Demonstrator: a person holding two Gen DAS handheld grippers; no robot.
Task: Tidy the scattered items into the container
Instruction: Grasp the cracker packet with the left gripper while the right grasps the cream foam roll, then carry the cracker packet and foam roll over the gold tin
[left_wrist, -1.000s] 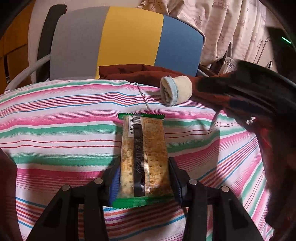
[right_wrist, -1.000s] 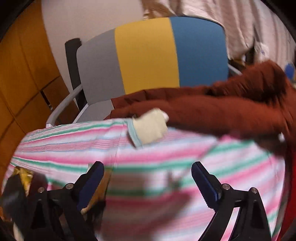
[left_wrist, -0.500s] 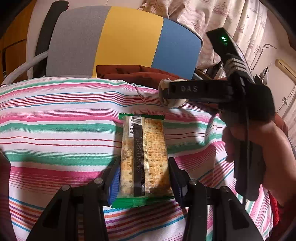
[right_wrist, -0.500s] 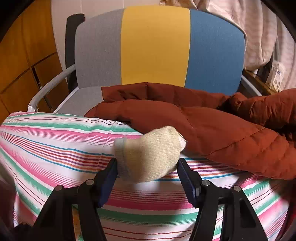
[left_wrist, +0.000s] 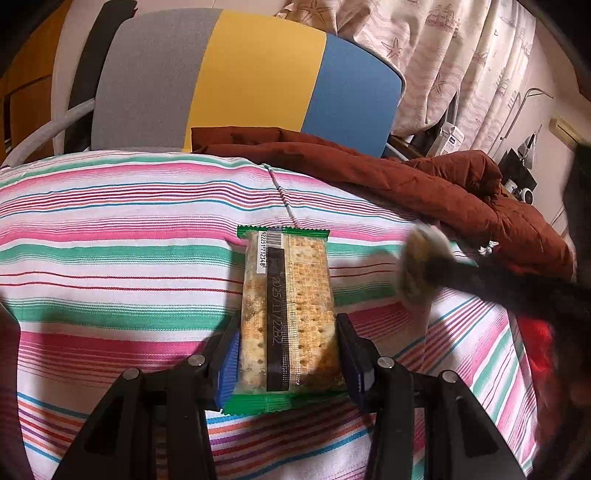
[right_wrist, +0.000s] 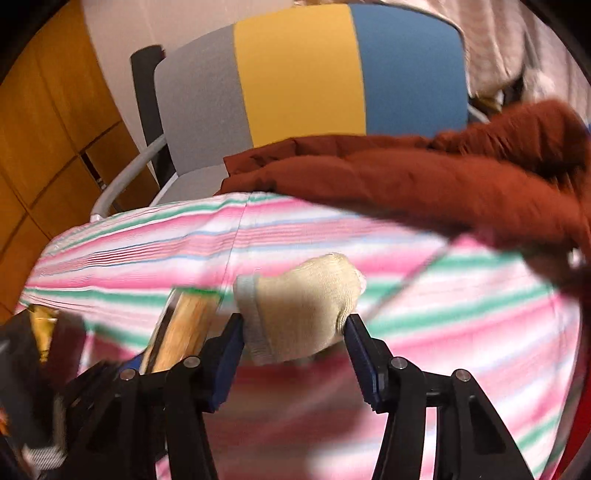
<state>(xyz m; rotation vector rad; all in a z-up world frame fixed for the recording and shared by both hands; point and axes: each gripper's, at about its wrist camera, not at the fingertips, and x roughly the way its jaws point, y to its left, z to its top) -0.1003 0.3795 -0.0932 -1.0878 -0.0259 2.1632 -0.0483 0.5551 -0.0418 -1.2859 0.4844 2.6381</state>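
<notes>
A striped cloth (left_wrist: 110, 266) (pink, green, white) carries a rust-red jacket (left_wrist: 461, 192).

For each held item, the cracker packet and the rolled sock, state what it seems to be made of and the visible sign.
Cracker packet: thin glossy plastic film, probably; clear window showing the crackers, crimped green ends, glare along the dark strip.
Rolled sock: soft matte knit, likely cotton; fine ribbed texture, pale blue cuff edge, dents where the right gripper pinches it.

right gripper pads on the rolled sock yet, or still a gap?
Touching. In the right wrist view the right gripper, whose jaws have just been closing, has both blue pads pressed against the sides of the rolled sock, with no gap visible.
</notes>
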